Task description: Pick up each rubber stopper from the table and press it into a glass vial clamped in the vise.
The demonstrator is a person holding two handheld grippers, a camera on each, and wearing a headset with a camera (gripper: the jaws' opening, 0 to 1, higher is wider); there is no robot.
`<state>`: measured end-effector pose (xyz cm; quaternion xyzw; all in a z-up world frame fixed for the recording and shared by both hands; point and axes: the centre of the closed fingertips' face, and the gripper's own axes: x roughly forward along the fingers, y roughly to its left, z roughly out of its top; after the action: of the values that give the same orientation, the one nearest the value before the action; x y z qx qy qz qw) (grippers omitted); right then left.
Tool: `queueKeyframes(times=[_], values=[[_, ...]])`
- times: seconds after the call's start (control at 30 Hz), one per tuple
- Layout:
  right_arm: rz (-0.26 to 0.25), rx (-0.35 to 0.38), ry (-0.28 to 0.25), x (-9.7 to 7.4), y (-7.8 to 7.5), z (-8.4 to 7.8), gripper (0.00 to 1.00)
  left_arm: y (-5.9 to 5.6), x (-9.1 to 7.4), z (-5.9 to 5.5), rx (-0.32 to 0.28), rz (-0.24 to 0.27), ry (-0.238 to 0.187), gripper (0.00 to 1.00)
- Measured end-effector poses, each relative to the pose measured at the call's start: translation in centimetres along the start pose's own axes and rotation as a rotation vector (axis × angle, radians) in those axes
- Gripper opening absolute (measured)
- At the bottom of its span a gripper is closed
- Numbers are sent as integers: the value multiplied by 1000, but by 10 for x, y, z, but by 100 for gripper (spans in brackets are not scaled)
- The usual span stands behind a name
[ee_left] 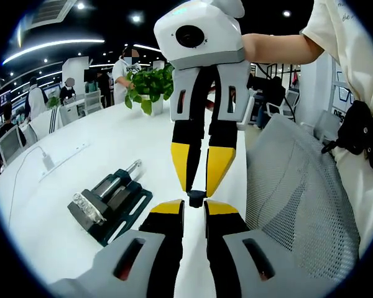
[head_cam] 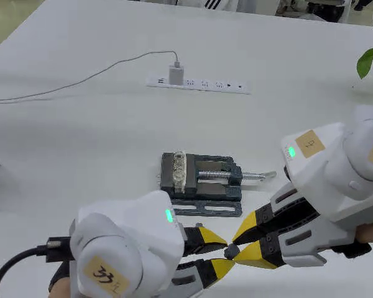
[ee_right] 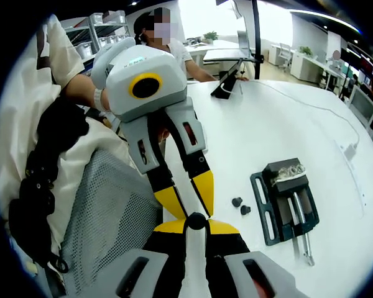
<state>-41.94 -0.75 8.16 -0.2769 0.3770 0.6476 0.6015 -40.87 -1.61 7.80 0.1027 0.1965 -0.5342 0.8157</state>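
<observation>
**Two grippers, one stopper**

The left gripper [ee_left: 193, 210] and right gripper [ee_right: 197, 228] meet tip to tip, jaws nearly closed around a black stopper [head_cam: 231, 251] (whose grip it is, I cannot tell). They are above the surface [head_cam: 81, 136], near the vise [head_cam: 219, 186] clamping vials [head_cam: 179, 171].

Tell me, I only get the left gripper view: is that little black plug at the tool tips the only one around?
Observer: No. The right gripper view has two more rubber stoppers lying on the table, close beside the vise.
Operator: What is behind my camera?
Observer: In the head view, the left tool has a bulky white body, and a black cable trails from its back.
Operator: Is anything lit on it?
Observer: Yes, a green light glows on top of that white body.
</observation>
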Motion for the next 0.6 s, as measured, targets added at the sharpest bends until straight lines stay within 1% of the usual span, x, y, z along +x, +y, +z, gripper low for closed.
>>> queueKeyframes(times=[0.07, 0.17, 0.23, 0.33, 0.4, 0.5, 0.57, 0.6], values=[[-1, 3, 0, 0, -1, 0, 6, 3, 1, -1, -13, 7, -3, 12], [-7, 13, 0, 0, -6, 0, 6, 7, 0, -2, -19, 20, -9, 17], [-11, 21, -2, -1, -9, 0, 6, 12, 0, -4, -37, 32, -9, 19], [-19, 25, 5, -1, -13, -2, 6, 21, -2, -9, -55, 64, -3, 28], [-21, 29, 10, -2, -16, -3, 6, 28, -5, -12, -61, 94, -2, 35], [-25, 30, 15, -3, -20, -4, 6, 39, -9, -16, -87, 138, -2, 46], [-29, 28, 25, -3, -24, -4, 6, 46, -13, -20, -97, 166, 8, 56], [-28, 30, 29, -3, -25, -4, 6, 48, -15, -21, -102, 174, 8, 58]])
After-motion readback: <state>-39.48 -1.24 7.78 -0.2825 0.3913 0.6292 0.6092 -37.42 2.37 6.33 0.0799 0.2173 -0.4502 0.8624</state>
